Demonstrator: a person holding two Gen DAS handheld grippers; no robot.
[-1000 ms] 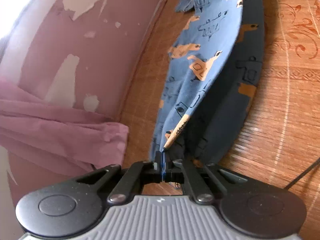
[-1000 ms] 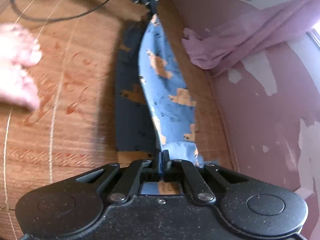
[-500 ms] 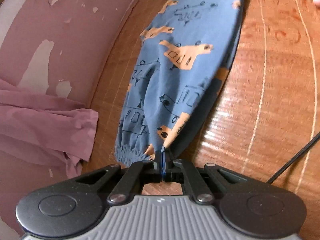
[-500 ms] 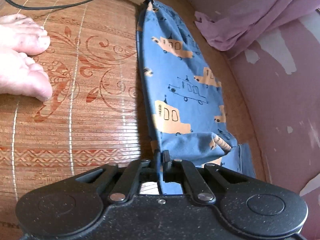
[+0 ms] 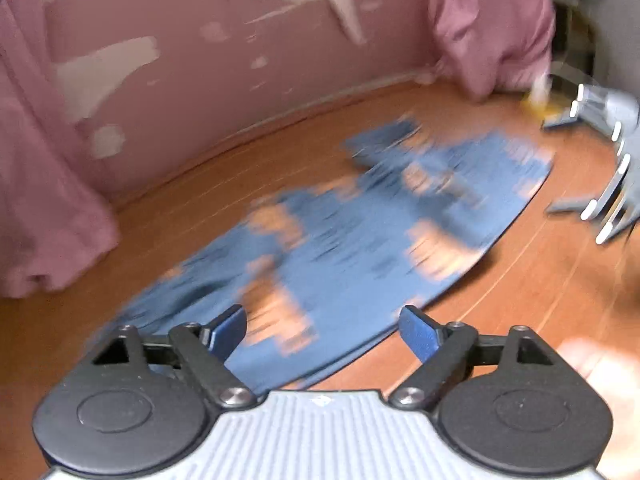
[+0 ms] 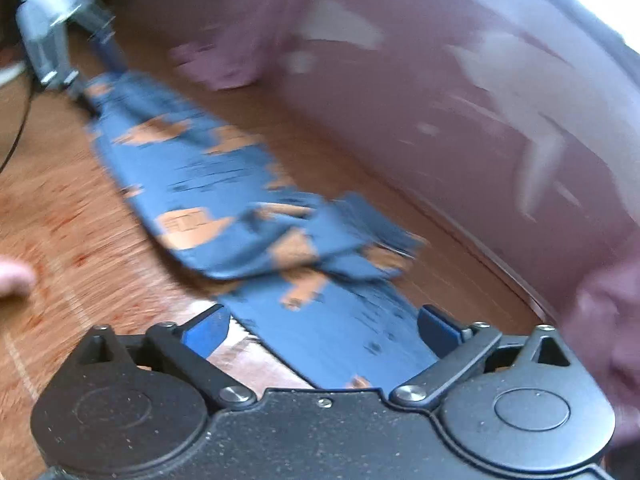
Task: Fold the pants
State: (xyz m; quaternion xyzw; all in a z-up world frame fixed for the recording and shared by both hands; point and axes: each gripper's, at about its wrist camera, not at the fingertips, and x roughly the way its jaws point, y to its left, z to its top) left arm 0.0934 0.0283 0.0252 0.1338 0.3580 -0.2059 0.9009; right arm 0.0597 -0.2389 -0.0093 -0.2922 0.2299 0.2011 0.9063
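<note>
Blue pants with orange printed figures lie flat on the woven wooden mat, folded lengthwise into one long strip. My left gripper is open just above one end of them, holding nothing. The right gripper is open over the other end of the pants, also holding nothing. Both views are motion-blurred. In the left wrist view the right gripper shows at the far right edge. In the right wrist view the left gripper shows at the top left.
A pink wall with peeling paint runs along the mat's far edge. Pink cloth hangs to the mat at the left and another piece at the right. A black cable and part of a foot lie at the left.
Both grippers have let go of the pants and opened. The pants, held up a second ago, now lie flat on the mat. Both cameras have swung round fast.
</note>
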